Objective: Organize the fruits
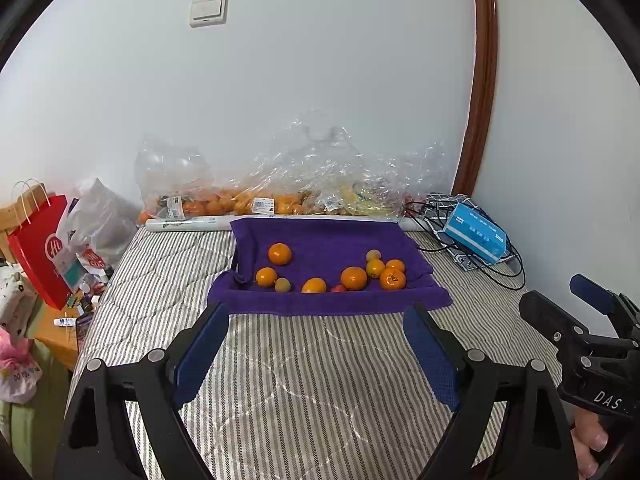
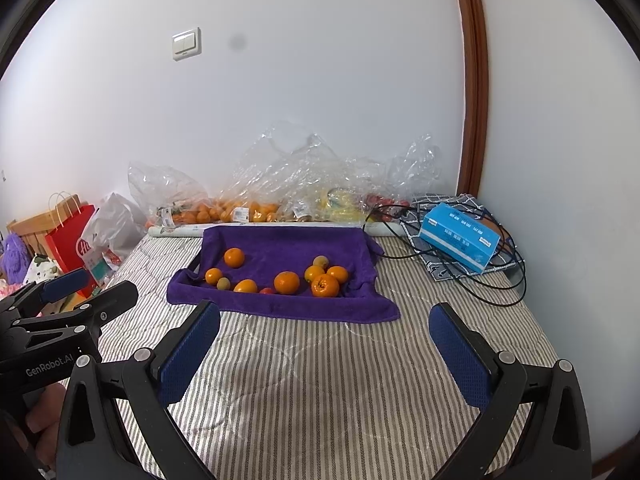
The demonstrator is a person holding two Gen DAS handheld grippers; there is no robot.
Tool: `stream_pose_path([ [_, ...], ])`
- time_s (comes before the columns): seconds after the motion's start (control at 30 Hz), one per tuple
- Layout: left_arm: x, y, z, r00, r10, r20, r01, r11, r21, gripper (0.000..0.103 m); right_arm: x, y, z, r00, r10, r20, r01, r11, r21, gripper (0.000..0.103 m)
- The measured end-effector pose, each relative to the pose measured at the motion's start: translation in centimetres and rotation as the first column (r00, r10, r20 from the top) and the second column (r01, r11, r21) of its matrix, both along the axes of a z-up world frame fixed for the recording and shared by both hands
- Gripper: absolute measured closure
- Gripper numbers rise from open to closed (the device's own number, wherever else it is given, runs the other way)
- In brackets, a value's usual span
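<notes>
A purple towel (image 1: 320,236) (image 2: 280,244) lies over a tray on the striped bed. On it sit several oranges, such as one at the back left (image 1: 279,253) (image 2: 234,257) and one at the front right (image 1: 392,279) (image 2: 325,285), two small brownish-green fruits (image 1: 283,285) (image 2: 223,283) and a small red fruit (image 1: 338,288) (image 2: 266,291). My left gripper (image 1: 316,320) is open and empty, just short of the towel's front edge. My right gripper (image 2: 324,320) is open and empty, a little to the right of it.
Clear plastic bags of oranges and other fruit (image 1: 248,200) (image 2: 256,208) lie along the wall. A blue tissue box (image 1: 476,238) (image 2: 460,242) and black cables (image 2: 500,288) sit at the right. A red paper bag (image 1: 40,248) stands at the left, off the bed.
</notes>
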State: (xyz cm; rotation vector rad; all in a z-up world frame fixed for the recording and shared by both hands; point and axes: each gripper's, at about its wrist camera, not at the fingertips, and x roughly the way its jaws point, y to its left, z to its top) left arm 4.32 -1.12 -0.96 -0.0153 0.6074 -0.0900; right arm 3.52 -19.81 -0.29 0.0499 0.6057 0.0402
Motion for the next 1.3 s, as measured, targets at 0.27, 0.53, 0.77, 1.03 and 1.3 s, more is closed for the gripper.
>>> stream_pose_path([
  [0.27,-0.02,0.03,0.06,1.000,0.002,-0.001,-0.002,1.000,0.000,0.014,-0.01,0.04,0.12,1.000,0.003,0.001,-0.003,1.000,-0.001,0.000],
  [0.53,-0.05,0.04,0.04,1.000,0.002,0.000,-0.002,1.000,0.000,0.014,-0.09,0.02,0.15,1.000,0.004,0.002,-0.004,1.000,-0.002,0.000],
  [0.77,-0.05,0.03,0.05,1.000,0.003,0.001,-0.003,1.000,-0.001,0.014,-0.10,0.06,0.18,1.000,0.004,0.002,-0.004,1.000,-0.001,0.000],
  [1.03,-0.05,-0.02,0.30,1.000,0.008,0.004,-0.008,1.000,0.000,0.014,-0.13,0.04,0.17,1.000,0.004,0.003,-0.004,1.000,-0.001,0.000],
  [1.3,-0.16,-0.05,0.48,1.000,0.012,0.012,-0.012,1.000,0.004,0.014,-0.18,0.11,0.16,1.000,0.003,0.003,-0.003,1.000,-0.002,0.000],
])
